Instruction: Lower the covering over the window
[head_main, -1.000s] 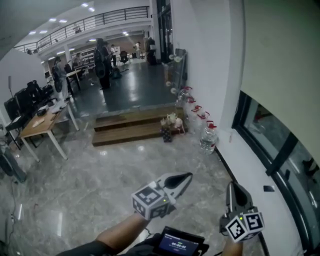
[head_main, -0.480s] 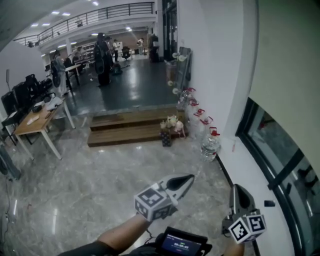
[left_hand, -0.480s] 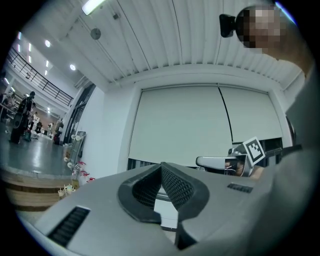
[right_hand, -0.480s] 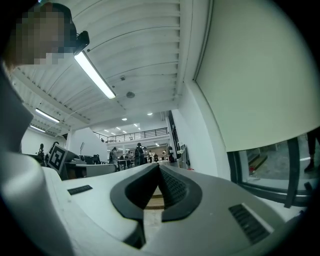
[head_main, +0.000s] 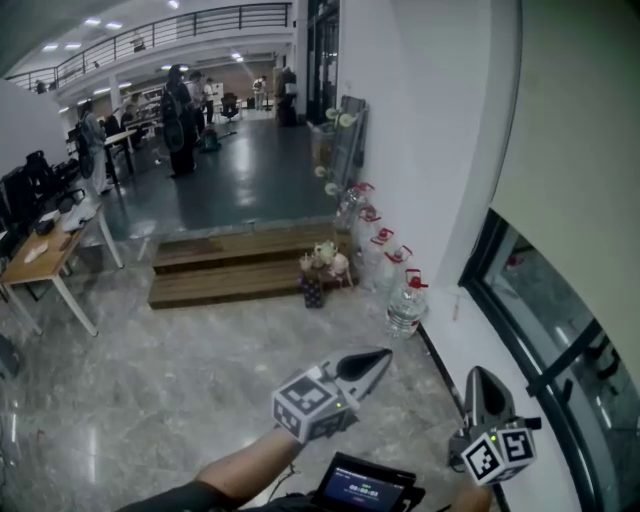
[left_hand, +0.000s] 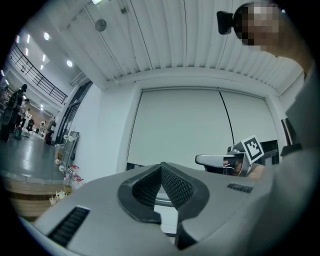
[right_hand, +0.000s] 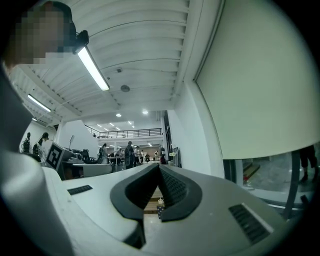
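The covering is a pale roller blind (head_main: 580, 130) that hangs over the upper part of a dark-framed window (head_main: 560, 340) at the right. Bare glass shows below its lower edge. In the left gripper view the blind (left_hand: 190, 130) fills the wall ahead, with a thin dark cord (left_hand: 227, 120) running down it. My left gripper (head_main: 375, 362) is shut and empty, held low over the floor and pointing toward the window. My right gripper (head_main: 480, 378) is also shut and empty, near the white sill (head_main: 470, 340). Neither touches the blind or the cord.
Several water bottles (head_main: 405, 300) stand along the white wall. Beyond them are wooden steps (head_main: 230, 265) with a small flower pot (head_main: 318, 270). A desk (head_main: 50, 255) stands at the far left, people (head_main: 180, 120) stand in the back hall, and a small screen (head_main: 365, 490) sits by my arms.
The head view has swung a little to the right, so the steps and bottles slid left and the window shows larger. Both grippers stay shut and hold about the same spots.
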